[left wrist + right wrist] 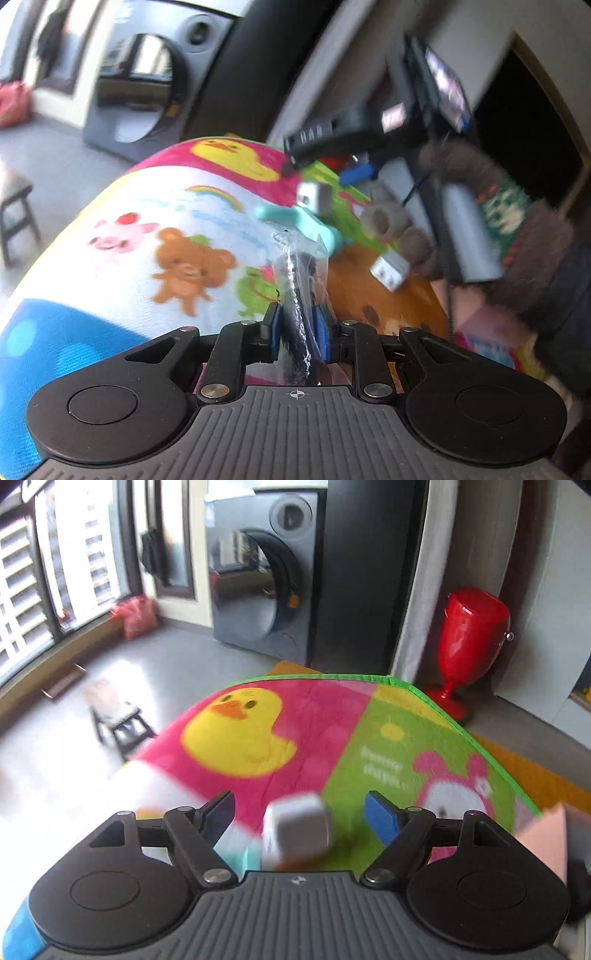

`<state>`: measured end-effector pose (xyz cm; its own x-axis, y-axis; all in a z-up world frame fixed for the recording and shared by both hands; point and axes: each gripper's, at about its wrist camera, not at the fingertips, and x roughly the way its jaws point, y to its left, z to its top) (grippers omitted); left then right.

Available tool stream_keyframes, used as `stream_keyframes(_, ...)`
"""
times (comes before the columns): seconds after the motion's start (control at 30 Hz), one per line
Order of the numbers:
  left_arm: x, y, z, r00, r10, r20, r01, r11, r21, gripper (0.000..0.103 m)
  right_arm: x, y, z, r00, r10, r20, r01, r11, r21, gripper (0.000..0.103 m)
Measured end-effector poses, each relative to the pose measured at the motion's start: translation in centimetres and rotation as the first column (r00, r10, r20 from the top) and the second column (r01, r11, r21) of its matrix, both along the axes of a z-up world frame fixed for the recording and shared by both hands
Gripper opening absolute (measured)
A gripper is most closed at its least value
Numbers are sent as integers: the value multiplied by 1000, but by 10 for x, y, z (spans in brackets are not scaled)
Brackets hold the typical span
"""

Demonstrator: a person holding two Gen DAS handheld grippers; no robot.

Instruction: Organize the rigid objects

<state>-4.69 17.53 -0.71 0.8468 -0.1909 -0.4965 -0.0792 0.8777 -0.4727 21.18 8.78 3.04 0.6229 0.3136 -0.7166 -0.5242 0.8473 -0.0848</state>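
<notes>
Meanwhile left gripper (pixel 297 326) pinches a clear plastic bag (pixel 301 273) upright; right gripper (pixel 299 814) fingers spread around a grey cube (pixel 297 827).

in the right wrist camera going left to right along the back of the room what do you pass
Window blinds → red bag → washing machine → red goblet-shaped bin.
</notes>
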Motion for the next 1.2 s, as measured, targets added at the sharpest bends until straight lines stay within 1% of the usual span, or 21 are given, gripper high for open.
stream_keyframes(0.07, -2, 7, -2, 1000, 27, 2, -27, 999, -38, 23, 9, 8, -11, 1000, 7, -29, -8, 1000, -27, 78)
stream_keyframes(0.1, -2, 8, -2, 999, 35, 2, -35, 998, -46, 23, 11, 9, -14, 998, 23, -59, -25, 999, -24, 75)
stream_keyframes(0.17, -2, 9, -2, 999, 39, -1, -39, 998, -54, 23, 5, 6, -22, 991, 70, -118, -72, 997, -10, 58)
stream_keyframes(0.2, -2, 10, -2, 999, 39, -2, -39, 998, -57, 23, -3, 1, -22, 989, 95, -117, -97, 995, -9, 57)
stream_keyframes(0.27, -4, 12, -2, 999, 35, -1, -35, 997, -68, 23, -24, -9, -21, 983, 154, -103, -158, 987, -30, 46)
stream_keyframes(0.37, -1, 13, -2, 1000, 20, -7, -21, 997, -75, 23, -57, -35, -19, 972, 198, -128, -204, 978, -35, 45)
stream_keyframes(0.43, 1, 11, -2, 1000, -13, -12, 12, 997, -70, 23, -78, -55, -20, 968, 211, -137, -216, 976, -26, 45)
stream_keyframes(0.47, 3, 9, -2, 999, -29, -19, 27, 998, -65, 23, -91, -66, -20, 968, 213, -133, -218, 976, -23, 42)
stream_keyframes(0.5, 4, 7, -2, 999, -39, -28, 37, 998, -59, 23, -101, -74, -20, 967, 218, -131, -222, 975, -22, 42)
stream_keyframes(0.53, 4, 4, 0, 998, -43, -35, 42, 998, -47, 23, -112, -84, -20, 967, 220, -130, -225, 974, -21, 42)
stream_keyframes(0.6, 5, -4, 6, 995, -65, -70, 64, 998, -9, 23, -129, -100, -20, 969, 208, -136, -214, 976, -28, 49)
stream_keyframes(0.63, 7, -10, 10, 992, -84, -97, 86, 996, 15, 23, -136, -107, -19, 968, 203, -145, -211, 977, -35, 61)
stream_keyframes(0.67, 9, -17, 15, 986, -105, -131, 112, 992, 49, 23, -143, -114, -17, 968, 198, -151, -206, 978, -40, 70)
stream_keyframes(0.7, 11, -26, 20, 978, -125, -169, 142, 985, 97, 23, -151, -121, -17, 970, 188, -151, -197, 979, -49, 72)
stream_keyframes(0.77, 14, -45, 30, 959, -161, -235, 212, 954, 213, 23, -160, -127, -20, 973, 167, -159, -184, 978, -97, 74)
stream_keyframes(0.8, 17, -53, 32, 949, -178, -260, 244, 937, 248, 23, -163, -129, -22, 974, 155, -165, -175, 977, -118, 75)
stream_keyframes(0.83, 20, -59, 33, 940, -195, -280, 272, 923, 272, 24, -165, -132, -21, 976, 144, -165, -164, 980, -114, 76)
stream_keyframes(0.9, 23, -68, 35, 927, -205, -313, 300, 906, 297, 24, -164, -134, -21, 972, 121, -202, -148, 982, -121, 76)
stream_keyframes(1.0, 30, -75, 38, 914, -193, -358, 311, 899, 309, 25, -164, -135, -21, 963, 102, -249, -135, 983, -121, 76)
stream_keyframes(1.1, 39, -78, 37, 905, -190, -381, 322, 892, 318, 25, -171, -140, -21, 960, 120, -252, -156, 979, -130, 76)
stream_keyframes(1.2, 43, -77, 38, 904, -185, -385, 312, 902, 298, 26, -174, -145, -22, 961, 129, -244, -163, 979, -126, 76)
